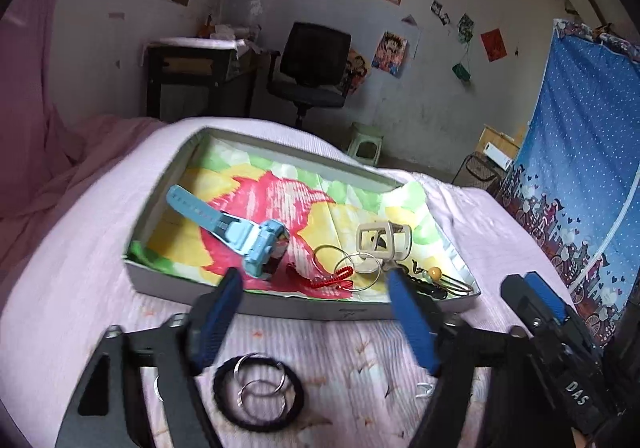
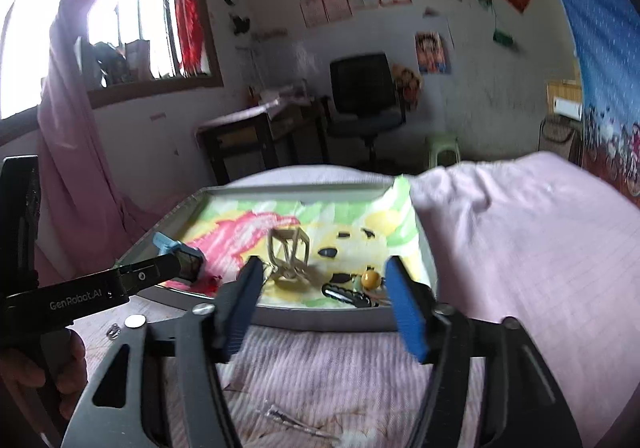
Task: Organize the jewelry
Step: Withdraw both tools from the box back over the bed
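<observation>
From the left wrist, the left gripper (image 1: pixel 314 280) hangs wide and empty. One shallow tray (image 1: pixel 280 306) holds one blue watch (image 1: pixel 240 232), two wire hoops (image 1: pixel 348 266) and a cream clip (image 1: pixel 384 240). One black hair tie (image 1: pixel 224 400) lies outside on the bedspread (image 1: pixel 80 232).

From the right wrist, the right gripper (image 2: pixel 324 268) gapes empty before the tray (image 2: pixel 320 318).

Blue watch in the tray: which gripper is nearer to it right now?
Left. The left gripper hangs open just before the blue watch; the right gripper is open farther right, near the tray's other end.
</observation>
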